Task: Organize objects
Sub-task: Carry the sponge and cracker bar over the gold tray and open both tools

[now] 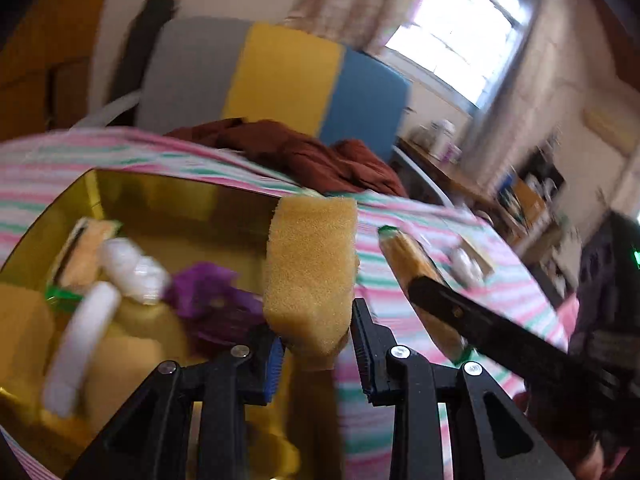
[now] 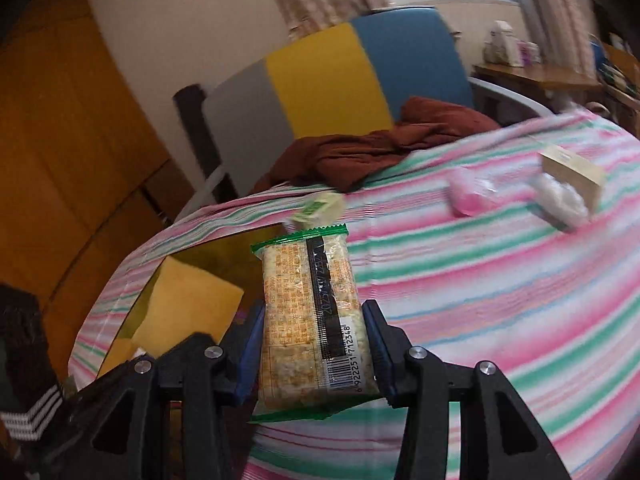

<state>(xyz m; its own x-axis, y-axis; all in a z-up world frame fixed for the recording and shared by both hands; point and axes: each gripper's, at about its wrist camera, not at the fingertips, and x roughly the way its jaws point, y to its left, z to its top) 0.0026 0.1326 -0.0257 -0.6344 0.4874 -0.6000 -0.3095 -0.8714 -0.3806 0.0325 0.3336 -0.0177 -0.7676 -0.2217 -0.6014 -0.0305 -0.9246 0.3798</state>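
Observation:
My left gripper [image 1: 318,340] is shut on a yellow sponge [image 1: 312,272], which it holds upright over the right edge of a gold-lined box [image 1: 180,196]. Inside the box lie a snack packet [image 1: 86,252], white wrapped pieces [image 1: 134,268], a purple thing [image 1: 208,292] and more yellow sponges. My right gripper [image 2: 314,320] is shut on a clear cracker packet [image 2: 308,320] with green ends and a barcode, above the striped cloth just right of the box [image 2: 224,256]. In the left wrist view that packet [image 1: 408,256] comes in from the right in a black finger [image 1: 480,316].
The pink, green and white striped cloth [image 2: 480,300] carries a small green-white packet [image 2: 320,208], a pink item [image 2: 466,196], a white packet [image 2: 560,200] and a beige carton [image 2: 572,172]. A rust-brown cloth [image 2: 380,152] lies at the far edge, before a grey, yellow and blue panel [image 2: 328,80].

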